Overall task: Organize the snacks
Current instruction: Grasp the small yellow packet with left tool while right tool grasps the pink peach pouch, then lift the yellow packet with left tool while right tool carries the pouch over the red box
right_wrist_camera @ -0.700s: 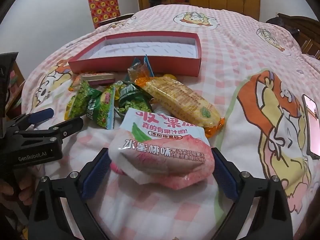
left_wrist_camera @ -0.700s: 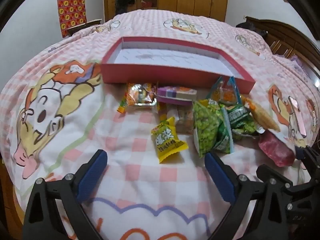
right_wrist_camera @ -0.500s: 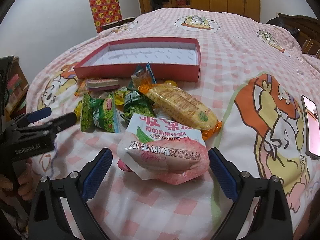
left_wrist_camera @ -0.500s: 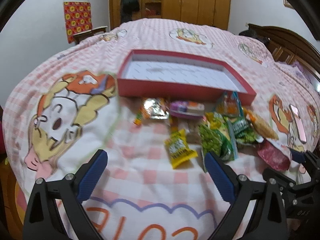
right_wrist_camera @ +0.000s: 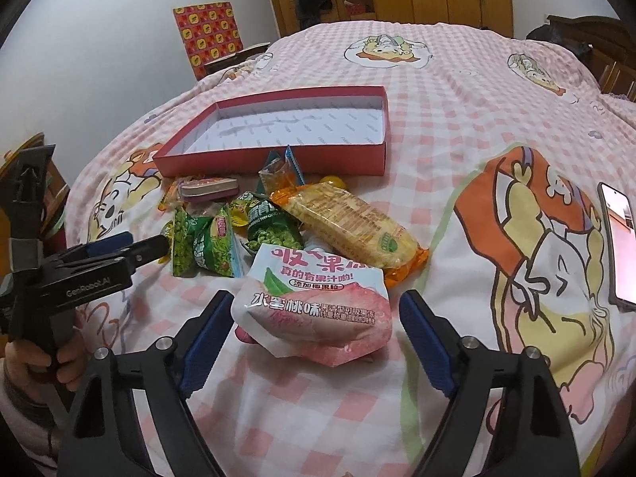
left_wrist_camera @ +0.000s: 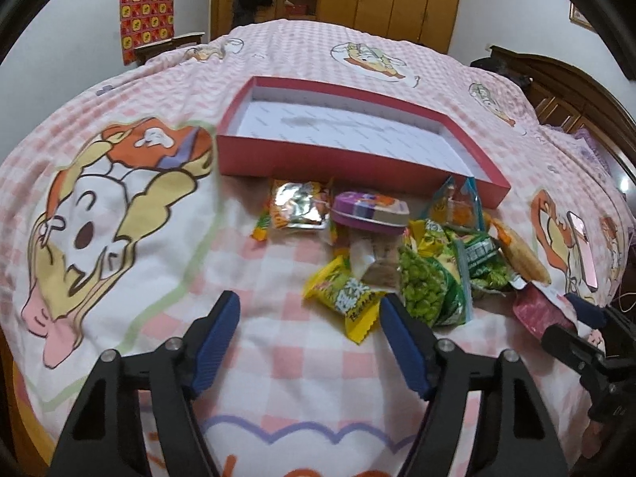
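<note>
The red box (left_wrist_camera: pixel 278 159) lies on the bed (left_wrist_camera: pixel 278 357) in the upper middle of both views, and its white floor is bare: no snack has gone in, so by the look of it the sorting has hardly begun. All the snacks lie in a loose heap just below the box's near wall, at mid-frame.

In the right wrist view the right tongs (right_wrist_camera: pixel 314 326) stand released, their blue pads either side of the pink peach pouch (right_wrist_camera: pixel 314 306) at lower centre but apart from it; the pouch rests on the bedspread. Behind it lie the long orange cracker pack (right_wrist_camera: pixel 349 222), several green pea bags (right_wrist_camera: pixel 210 246) and a flat purple tin (right_wrist_camera: pixel 208 189).

In the left wrist view the left tongs (left_wrist_camera: pixel 310 338) are likewise released over bare bedspread, with the yellow sachet (left_wrist_camera: pixel 346 298) just beside the right-hand pad, not between them.

Everything is left to move. The heap overlaps itself, so its count is uncertain; a yellow item behind the cracker pack is mostly hidden. A phone (right_wrist_camera: pixel 620 246) is cut off at the right edge, and small print is unreadable.
</note>
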Demonstrator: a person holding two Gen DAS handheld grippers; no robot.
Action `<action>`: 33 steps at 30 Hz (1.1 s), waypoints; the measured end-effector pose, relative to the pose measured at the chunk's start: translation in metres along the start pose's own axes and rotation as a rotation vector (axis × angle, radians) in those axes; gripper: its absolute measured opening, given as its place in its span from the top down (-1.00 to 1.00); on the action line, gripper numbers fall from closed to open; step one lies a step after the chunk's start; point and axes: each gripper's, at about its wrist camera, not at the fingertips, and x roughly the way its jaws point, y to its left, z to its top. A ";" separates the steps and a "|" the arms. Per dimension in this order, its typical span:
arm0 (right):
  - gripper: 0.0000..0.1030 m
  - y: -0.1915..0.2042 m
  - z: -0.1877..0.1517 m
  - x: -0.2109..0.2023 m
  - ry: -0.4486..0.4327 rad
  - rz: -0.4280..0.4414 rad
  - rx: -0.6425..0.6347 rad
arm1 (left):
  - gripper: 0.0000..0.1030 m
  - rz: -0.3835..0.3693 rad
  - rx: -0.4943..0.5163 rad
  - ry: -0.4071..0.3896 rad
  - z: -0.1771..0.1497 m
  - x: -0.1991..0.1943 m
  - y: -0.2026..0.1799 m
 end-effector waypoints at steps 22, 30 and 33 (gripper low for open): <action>-0.68 0.004 -0.003 0.012 0.026 0.027 0.033 | 0.63 -0.072 0.029 0.005 0.002 0.011 -0.005; -0.51 0.000 -0.004 0.016 0.027 0.020 0.068 | 0.67 -0.107 0.014 -0.029 -0.001 -0.002 0.000; -0.43 -0.003 -0.004 0.017 0.037 0.024 0.090 | 0.67 -0.115 0.006 -0.031 -0.001 -0.007 0.002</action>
